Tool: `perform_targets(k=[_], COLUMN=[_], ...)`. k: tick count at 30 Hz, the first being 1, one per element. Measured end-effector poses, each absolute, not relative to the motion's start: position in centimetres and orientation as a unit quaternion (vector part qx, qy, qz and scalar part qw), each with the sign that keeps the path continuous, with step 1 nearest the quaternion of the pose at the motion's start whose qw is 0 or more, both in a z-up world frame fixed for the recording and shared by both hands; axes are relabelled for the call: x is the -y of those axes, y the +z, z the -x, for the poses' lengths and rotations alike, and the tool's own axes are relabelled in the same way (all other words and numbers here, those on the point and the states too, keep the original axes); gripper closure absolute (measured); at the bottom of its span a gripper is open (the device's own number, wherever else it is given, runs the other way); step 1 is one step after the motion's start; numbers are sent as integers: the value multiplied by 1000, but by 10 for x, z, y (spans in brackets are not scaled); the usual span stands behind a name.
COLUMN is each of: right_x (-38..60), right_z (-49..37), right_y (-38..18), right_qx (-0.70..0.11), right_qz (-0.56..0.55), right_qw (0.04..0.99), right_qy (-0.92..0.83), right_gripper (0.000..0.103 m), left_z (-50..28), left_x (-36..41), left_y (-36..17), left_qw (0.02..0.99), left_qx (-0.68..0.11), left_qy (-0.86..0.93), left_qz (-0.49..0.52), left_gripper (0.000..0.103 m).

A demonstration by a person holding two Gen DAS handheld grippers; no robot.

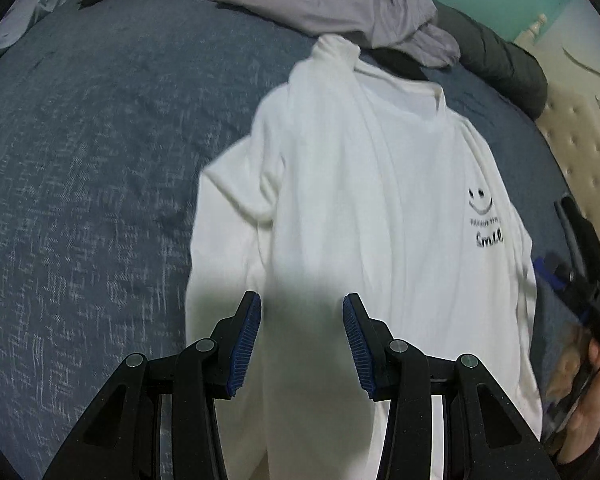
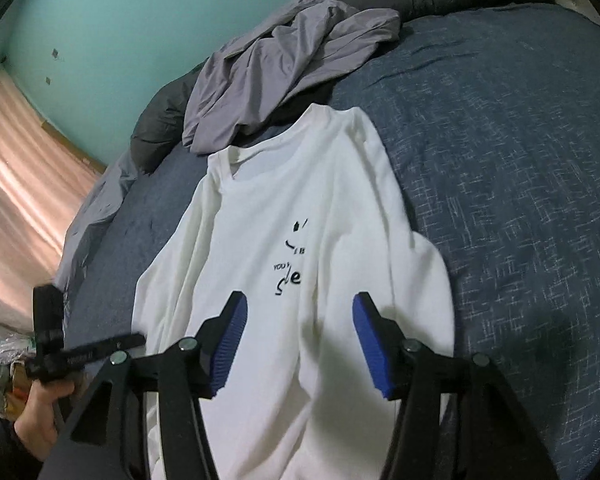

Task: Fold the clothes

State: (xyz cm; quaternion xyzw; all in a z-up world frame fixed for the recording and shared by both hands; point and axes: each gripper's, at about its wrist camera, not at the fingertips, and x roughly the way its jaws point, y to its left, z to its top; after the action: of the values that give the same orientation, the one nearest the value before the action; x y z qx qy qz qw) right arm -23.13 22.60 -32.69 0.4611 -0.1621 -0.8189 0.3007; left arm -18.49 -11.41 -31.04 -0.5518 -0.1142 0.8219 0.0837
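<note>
A: What is shown in the left wrist view?

B: A white T-shirt (image 1: 364, 208) is seen spread on a blue bedspread (image 1: 92, 184), neckline toward the far side. One side of it is folded inward, so that a sleeve lies over the body. A black smiley print (image 1: 485, 216) is seen near its right edge. The left gripper (image 1: 302, 344) is held above the lower part of the shirt; its blue pads (image 1: 244, 344) are set wide apart and nothing is held between them.

A: What else is found there?

B: A crumpled grey garment (image 1: 332, 4) is piled beyond the collar, and a dark quilt (image 1: 496, 56) is bunched along the far edge. The other tool (image 1: 584, 280) is glimpsed at the right border, but whether its fingers are apart cannot be told from here.

A: And the right wrist view?

B: The same T-shirt (image 2: 300, 248) is seen from the opposite side, with the print (image 2: 292, 264) partly hidden by a crease. The right gripper (image 2: 298, 344) is positioned over the hem area, its pads (image 2: 374, 344) spread wide and empty. The grey garment (image 2: 276, 68) is shown just beyond the neckline, against a teal wall (image 2: 112, 28). A pink curtain (image 2: 16, 184) is seen at the left.
</note>
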Motion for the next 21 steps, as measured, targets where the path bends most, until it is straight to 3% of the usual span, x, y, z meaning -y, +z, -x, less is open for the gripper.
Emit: perform_targets(k=[8,9,15,21], right_x=[-216,-217,-216,-215], right_z=[234,235,235,233], right_y=[-326,-327,-328,-327], right_qx=[170,172,174,175], right_qz=[-458,-459,-457,-457], right_qw=[315,316,319,322], right_qy=[-814,-812,-811,-810], right_gripper=[46,46,46,46], left_z=[179,180,181,177], left_x=[109,109,105,122], left_y=[-308,-308,-307,-289], left_qw=[94,95,102,91], left_qx=[97,96,80,73], left_qy=[824,824,821,832], left_qz=[550,551,556,543], left_gripper=[57,60,98,100])
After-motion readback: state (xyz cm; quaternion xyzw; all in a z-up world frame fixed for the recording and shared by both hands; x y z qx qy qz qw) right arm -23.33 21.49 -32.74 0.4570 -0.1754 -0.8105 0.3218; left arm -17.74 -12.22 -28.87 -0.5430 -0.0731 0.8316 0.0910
